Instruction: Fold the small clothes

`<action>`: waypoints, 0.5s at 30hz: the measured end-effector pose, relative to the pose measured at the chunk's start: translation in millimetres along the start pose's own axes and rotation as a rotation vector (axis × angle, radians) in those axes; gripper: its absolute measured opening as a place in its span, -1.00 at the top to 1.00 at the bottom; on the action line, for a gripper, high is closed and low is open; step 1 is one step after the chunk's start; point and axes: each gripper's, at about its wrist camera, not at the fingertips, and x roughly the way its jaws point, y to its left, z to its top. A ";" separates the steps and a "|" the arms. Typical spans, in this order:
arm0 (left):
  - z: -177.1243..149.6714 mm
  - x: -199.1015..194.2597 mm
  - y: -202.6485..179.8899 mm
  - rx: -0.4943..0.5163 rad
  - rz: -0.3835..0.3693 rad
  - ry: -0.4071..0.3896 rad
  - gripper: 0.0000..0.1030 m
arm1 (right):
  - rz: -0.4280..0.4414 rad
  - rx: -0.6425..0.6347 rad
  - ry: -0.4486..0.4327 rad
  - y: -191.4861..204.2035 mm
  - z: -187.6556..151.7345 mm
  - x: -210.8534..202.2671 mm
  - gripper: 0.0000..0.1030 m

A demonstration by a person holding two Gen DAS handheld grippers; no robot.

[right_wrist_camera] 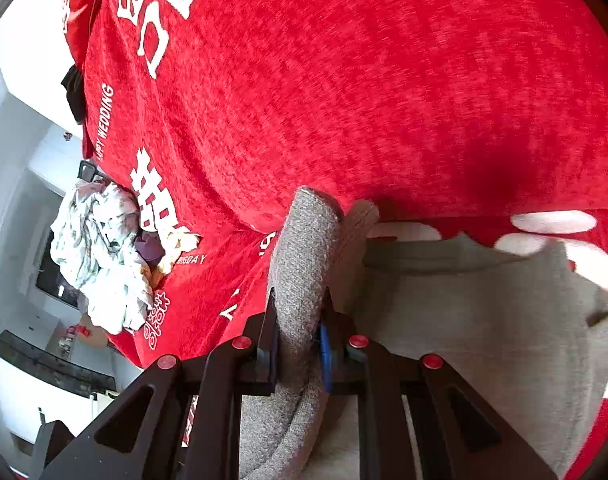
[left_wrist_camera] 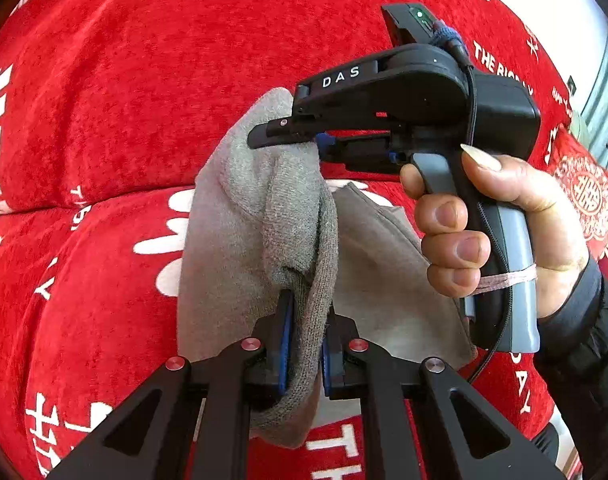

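A grey knit sock (left_wrist_camera: 272,216) is stretched between my two grippers above a red cloth. My left gripper (left_wrist_camera: 305,344) is shut on one end of it. In the left wrist view my right gripper (left_wrist_camera: 300,136), held in a hand, pinches the other end higher up. In the right wrist view my right gripper (right_wrist_camera: 298,336) is shut on the grey sock (right_wrist_camera: 304,248), which folds over between the fingers. A paler grey garment (right_wrist_camera: 483,320) lies flat on the red cloth under the sock; it also shows in the left wrist view (left_wrist_camera: 391,280).
A red plush cover (right_wrist_camera: 343,100) with white lettering spreads over the surface and its backrest. A heap of pale crumpled clothes (right_wrist_camera: 104,256) lies at the cover's left edge. Beyond that edge are a white room and dark furniture.
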 end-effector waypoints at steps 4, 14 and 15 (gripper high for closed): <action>4.8 11.8 -20.5 0.043 0.035 0.025 0.75 | 0.006 0.004 -0.012 -11.6 -1.7 -12.8 0.68; 6.5 30.5 -51.8 0.088 0.050 0.054 0.75 | 0.002 0.019 -0.040 -40.7 -8.3 -42.7 0.68; 6.9 31.2 -54.9 0.092 0.050 0.054 0.75 | 0.002 0.020 -0.044 -43.6 -8.6 -46.2 0.68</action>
